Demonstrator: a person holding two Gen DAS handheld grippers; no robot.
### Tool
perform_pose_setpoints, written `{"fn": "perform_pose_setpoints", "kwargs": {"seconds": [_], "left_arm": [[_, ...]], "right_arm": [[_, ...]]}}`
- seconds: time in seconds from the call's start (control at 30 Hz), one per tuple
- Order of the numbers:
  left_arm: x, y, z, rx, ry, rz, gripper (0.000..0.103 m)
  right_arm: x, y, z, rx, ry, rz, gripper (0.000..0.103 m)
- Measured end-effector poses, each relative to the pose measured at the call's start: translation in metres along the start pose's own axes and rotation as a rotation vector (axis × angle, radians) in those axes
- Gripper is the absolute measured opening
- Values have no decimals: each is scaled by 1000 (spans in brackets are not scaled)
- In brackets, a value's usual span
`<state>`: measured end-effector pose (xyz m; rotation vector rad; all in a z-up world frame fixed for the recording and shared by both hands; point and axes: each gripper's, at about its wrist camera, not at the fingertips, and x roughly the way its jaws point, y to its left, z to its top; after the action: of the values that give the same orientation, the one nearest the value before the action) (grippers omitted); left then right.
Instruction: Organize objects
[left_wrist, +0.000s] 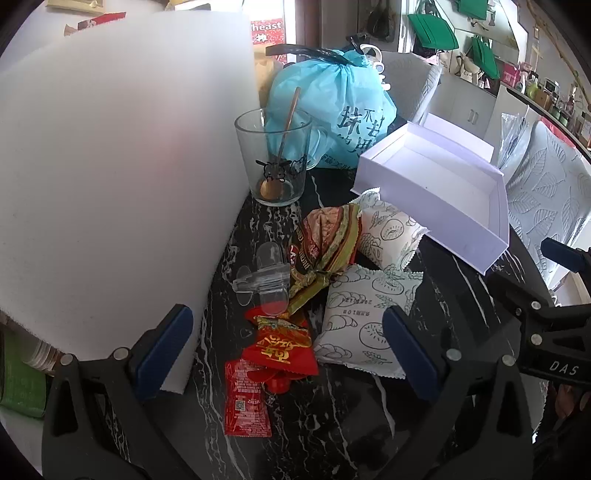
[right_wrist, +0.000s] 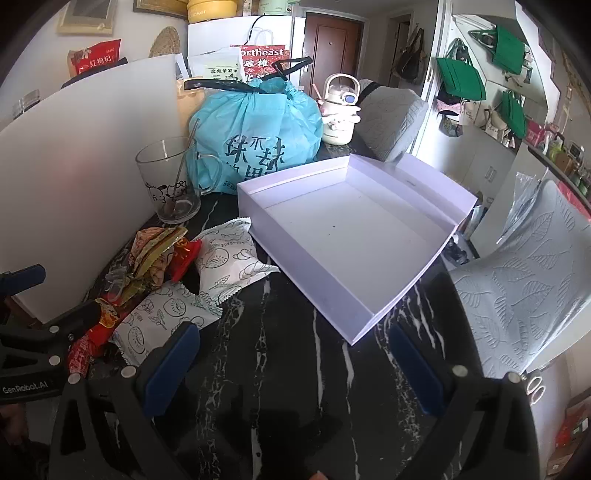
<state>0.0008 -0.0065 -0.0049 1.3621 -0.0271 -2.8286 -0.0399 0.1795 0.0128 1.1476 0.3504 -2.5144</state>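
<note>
A cluttered room with green bags hung on the far wall frames a black marble table (right_wrist: 288, 369) streaked with white, and on it sits the empty white box (right_wrist: 354, 236), its floor bare, lying to the right of a heap of snacks. Both my tools hang above the tabletop tilted downward: my left gripper (left_wrist: 288, 350) is spread wide with nothing between its blue pads, straddling the near end of the heap, and my right gripper (right_wrist: 291, 369) is equally wide and empty over bare marble just short of the box's near corner. The heap holds two white sachets (left_wrist: 364, 325), a red candy packet (left_wrist: 284, 347), a ketchup sachet (left_wrist: 245, 402), a crumpled brown-and-green wrapper (left_wrist: 328, 240) and a clear plastic piece (left_wrist: 266, 280). I judge the first pick is due, and the nearer white sachet looks best: it lies flat and free on top, so I should come down across its narrow width, pinch gently so the puffed film does not slip, and lift clear before swinging to the box. The glass cup (left_wrist: 275, 158) with its spoon (left_wrist: 280, 147) stands close to the white foam board (left_wrist: 110, 166), so I must keep my elbow away. I cannot read what the clear piece is, what lies under the wrapper, or what the tied blue bag (right_wrist: 255, 136) hides behind it.
</note>
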Motion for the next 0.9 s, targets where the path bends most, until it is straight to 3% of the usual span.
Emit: {"fn": "perform_pose_setpoints", "kwargs": {"seconds": [0.2, 0.9], "left_arm": [[0, 2, -1, -5, -2, -22, 103], [5, 7, -3, -21, 11, 5, 103]], "right_arm": [[0, 0, 1, 5, -11, 4, 103], [6, 5, -5, -7, 4, 13, 103]]}}
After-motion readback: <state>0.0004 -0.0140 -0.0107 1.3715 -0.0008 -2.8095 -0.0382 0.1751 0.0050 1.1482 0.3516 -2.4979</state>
